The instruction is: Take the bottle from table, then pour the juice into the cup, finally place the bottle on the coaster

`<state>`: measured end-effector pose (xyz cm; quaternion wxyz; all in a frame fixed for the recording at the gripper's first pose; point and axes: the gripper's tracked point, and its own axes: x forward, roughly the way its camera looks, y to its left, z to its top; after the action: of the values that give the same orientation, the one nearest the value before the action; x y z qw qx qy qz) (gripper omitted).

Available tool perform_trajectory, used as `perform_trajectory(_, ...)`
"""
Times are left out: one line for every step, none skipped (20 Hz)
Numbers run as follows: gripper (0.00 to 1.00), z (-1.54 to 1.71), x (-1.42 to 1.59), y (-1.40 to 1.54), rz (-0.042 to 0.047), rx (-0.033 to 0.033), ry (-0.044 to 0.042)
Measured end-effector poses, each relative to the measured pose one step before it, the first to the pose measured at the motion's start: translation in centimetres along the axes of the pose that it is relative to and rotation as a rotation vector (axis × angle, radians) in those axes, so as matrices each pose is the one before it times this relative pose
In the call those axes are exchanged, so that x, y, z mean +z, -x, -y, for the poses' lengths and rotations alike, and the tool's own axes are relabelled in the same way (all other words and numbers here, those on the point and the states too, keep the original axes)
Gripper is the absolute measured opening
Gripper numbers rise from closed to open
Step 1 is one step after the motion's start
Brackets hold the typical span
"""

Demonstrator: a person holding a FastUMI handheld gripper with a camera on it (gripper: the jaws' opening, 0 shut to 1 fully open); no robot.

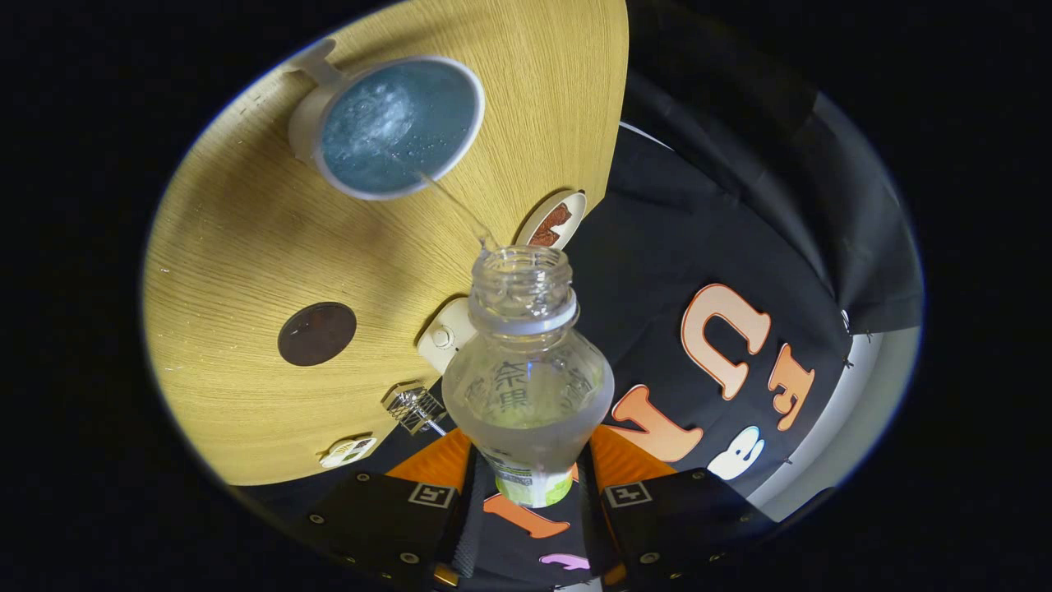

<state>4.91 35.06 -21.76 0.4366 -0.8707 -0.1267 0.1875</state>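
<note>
Juice arcs thinly from the tilted bottle (528, 362), clamped in the tool (530, 493), into the cup (386, 123); over-tilting risks splashing the tabletop (246, 247).

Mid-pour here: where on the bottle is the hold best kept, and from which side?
Keep the gripper on the bottle at its lower body, one finger on each flank. That stretch is narrow enough to fit between the fingers, and it leaves the open neck free, tipped toward the cup.
</note>
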Motion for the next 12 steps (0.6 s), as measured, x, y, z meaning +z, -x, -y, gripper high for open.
perform_trajectory(0.51, -0.111, 0.013, -0.119, -0.00021, 0.00089, -0.00296)
perform_trajectory(0.51, 0.081, -0.009, 0.040, 0.00141, -0.00176, -0.00121)
perform_trajectory(0.51, 0.026, 0.101, 0.011, 0.00125, 0.00205, -0.00576)
perform_trajectory(0.51, -0.178, 0.207, 0.031, 0.00389, 0.00529, -0.01267)
perform_trajectory(0.51, -0.252, 0.059, -0.037, 0.00221, 0.00785, -0.01907)
perform_trajectory(0.52, -0.221, 0.198, 0.018, 0.00177, 0.00305, -0.02095)
perform_trajectory(0.51, -0.204, 0.244, 0.017, 0.00395, 0.00288, -0.02007)
perform_trajectory(0.52, -0.399, 0.300, 0.084, 0.00295, 0.00449, -0.01888)
perform_trajectory(0.52, -0.489, 0.250, -0.004, 0.00170, 0.00420, -0.01909)
perform_trajectory(0.51, -0.512, 0.270, 0.060, 0.00109, 0.00532, -0.02315)
perform_trajectory(0.52, -0.734, 0.175, 0.133, 0.00133, 0.01181, -0.03077)
perform_trajectory(0.52, -0.782, 0.127, 0.155, 0.00064, 0.01314, -0.03387)
